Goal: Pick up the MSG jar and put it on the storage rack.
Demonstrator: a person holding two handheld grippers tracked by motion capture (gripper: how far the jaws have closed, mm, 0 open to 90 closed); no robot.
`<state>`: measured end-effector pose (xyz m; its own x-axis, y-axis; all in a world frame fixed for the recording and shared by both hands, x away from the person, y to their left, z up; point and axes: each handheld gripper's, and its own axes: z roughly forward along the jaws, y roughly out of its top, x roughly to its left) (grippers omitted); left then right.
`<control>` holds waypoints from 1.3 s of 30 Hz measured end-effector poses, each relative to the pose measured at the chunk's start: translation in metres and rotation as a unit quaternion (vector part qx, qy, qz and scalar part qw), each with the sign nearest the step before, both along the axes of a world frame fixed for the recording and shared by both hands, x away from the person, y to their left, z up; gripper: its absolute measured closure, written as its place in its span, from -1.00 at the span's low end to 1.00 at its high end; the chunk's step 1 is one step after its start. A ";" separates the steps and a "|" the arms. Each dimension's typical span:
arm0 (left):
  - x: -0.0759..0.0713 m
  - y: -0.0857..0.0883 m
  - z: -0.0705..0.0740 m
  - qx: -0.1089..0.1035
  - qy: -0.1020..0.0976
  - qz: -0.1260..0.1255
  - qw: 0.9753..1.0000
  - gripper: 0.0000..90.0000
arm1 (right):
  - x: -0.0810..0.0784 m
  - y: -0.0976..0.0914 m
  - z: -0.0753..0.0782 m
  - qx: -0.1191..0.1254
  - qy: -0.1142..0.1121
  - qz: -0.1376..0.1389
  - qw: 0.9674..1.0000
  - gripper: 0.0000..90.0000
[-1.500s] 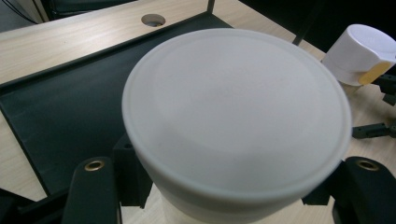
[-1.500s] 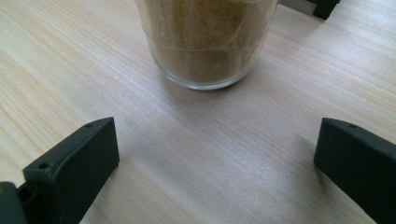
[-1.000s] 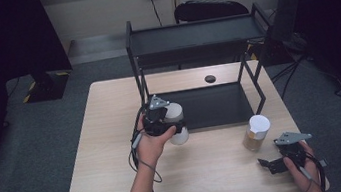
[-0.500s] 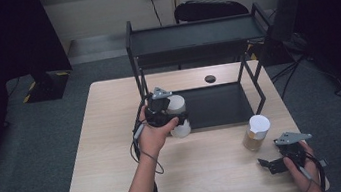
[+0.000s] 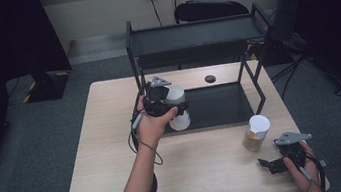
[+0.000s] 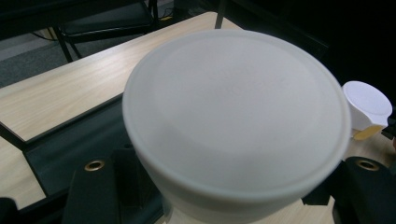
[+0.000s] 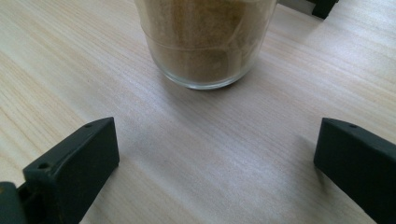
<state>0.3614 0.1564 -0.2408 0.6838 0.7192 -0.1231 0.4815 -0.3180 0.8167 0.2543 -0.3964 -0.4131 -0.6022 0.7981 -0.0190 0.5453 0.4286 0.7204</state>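
Our left tongs clamp a white lidded cup, held above the black rack tray; our right tongs gape empty, the glass jar standing just ahead on the desk

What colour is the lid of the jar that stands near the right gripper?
White. The lid of the jar shows best in the high view.
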 end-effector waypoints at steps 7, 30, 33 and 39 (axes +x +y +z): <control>0.002 0.001 0.017 0.003 -0.004 0.002 1.000 -0.22 | 0.000 0.000 0.000 0.000 0.000 0.000 1.000 -1.00; 0.005 0.001 0.075 0.005 -0.012 0.001 1.000 -0.22 | -0.001 0.001 0.000 0.000 0.000 -0.002 1.000 -1.00; 0.006 0.002 0.081 0.004 -0.010 0.001 1.000 -0.22 | -0.001 0.001 0.000 -0.001 0.000 -0.003 1.000 -1.00; 0.006 0.002 0.092 0.006 -0.011 0.001 1.000 -0.22 | -0.001 0.001 0.000 -0.001 0.000 -0.003 1.000 -1.00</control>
<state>0.3677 0.1586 -0.1483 0.6855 0.7213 -0.0988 0.4633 -0.3275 0.8235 0.2532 -0.3956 -0.4130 -0.5973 0.8018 -0.0203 0.5477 0.4263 0.7199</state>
